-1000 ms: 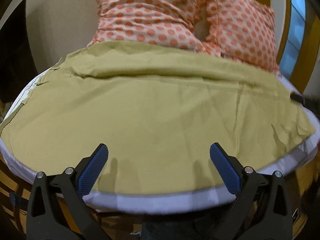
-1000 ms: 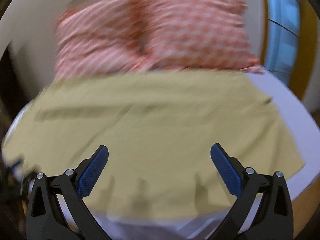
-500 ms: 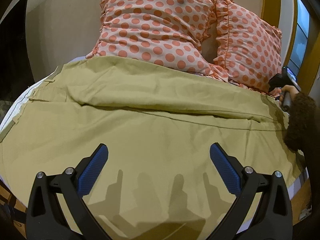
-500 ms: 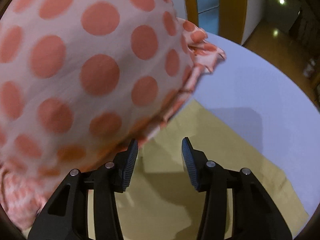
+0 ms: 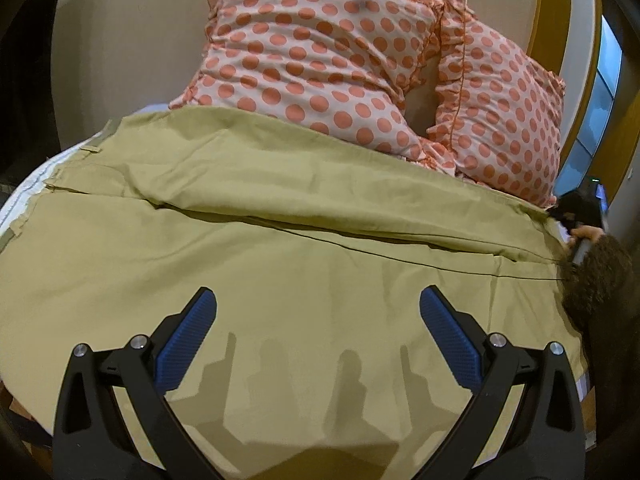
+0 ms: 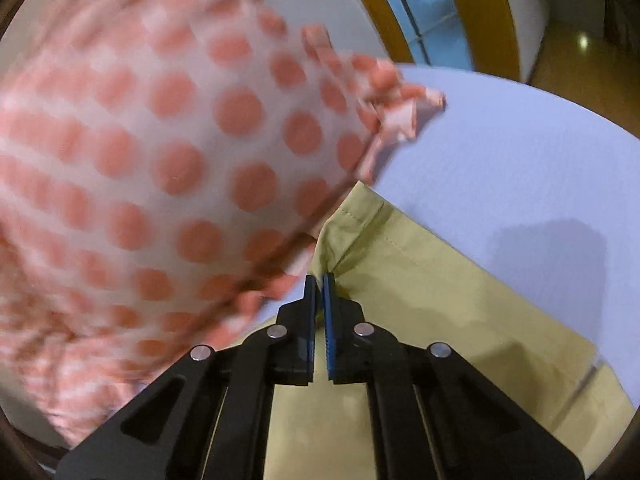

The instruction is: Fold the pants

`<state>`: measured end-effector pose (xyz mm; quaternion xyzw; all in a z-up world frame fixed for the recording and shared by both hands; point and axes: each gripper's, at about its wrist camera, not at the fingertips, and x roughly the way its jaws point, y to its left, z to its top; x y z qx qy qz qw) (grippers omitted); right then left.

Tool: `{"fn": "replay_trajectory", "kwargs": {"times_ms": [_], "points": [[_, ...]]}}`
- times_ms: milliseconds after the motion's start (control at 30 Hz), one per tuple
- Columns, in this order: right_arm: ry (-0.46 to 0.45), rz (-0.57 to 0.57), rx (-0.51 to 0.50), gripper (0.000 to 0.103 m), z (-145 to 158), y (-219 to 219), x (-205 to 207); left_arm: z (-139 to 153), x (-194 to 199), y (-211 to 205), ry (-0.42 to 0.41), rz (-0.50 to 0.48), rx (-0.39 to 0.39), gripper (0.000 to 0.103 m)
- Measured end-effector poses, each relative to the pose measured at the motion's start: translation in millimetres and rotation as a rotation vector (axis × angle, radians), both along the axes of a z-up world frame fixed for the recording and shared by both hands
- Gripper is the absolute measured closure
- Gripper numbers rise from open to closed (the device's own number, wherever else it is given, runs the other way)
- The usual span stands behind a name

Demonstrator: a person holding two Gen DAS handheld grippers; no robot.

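- While the pants (image 5: pixel 304 280) lie spread across the bed (image 6: pixel 520 168), legs running sideways, the right gripper (image 6: pixel 319 280) is pinched on a hem corner beside the pillows (image 5: pixel 320 60), likely to carry that leg over.
- With jaws wide apart, the left gripper (image 5: pixel 318 316) hovers above the near leg, holding nothing; probably waiting to pin or grab the cloth.

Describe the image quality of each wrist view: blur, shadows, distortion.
Left wrist view: sharp, fisheye bowing; the left gripper casts several overlapping shadows on the pants. Right wrist view: the polka-dot pillow is motion-smeared, while the right gripper and pants hem stay sharp.
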<state>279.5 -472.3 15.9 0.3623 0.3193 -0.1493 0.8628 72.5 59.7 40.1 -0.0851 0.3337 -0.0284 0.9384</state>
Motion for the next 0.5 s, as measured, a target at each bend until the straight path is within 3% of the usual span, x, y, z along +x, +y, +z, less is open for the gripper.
{"fn": "replay_trajectory", "kwargs": {"times_ms": [67, 200, 300, 433, 500], "points": [[-0.126, 0.043, 0.025, 0.099, 25.9, 4.4, -43.3, 4.0, -8.8, 3.8, -0.035, 0.013, 0.0, 0.002], [-0.254, 0.106, 0.09, 0.099, 52.3, 21.2, -137.1, 11.4, -22.1, 13.3, -0.082, 0.043, -0.007, 0.002], [-0.236, 0.076, 0.186, 0.099, 29.5, 12.0, -207.9, 17.9, -27.5, 19.3, -0.106, 0.054, -0.022, 0.002], [-0.141, 0.088, 0.291, 0.097, 5.3, 10.1, -223.3, 30.2, -25.0, 25.7, -0.146, 0.049, -0.018, 0.002], [-0.101, 0.094, 0.308, 0.087, 1.4, 14.8, -225.5, 33.9, -21.6, 28.5, -0.143, 0.042, -0.015, 0.002]]}}
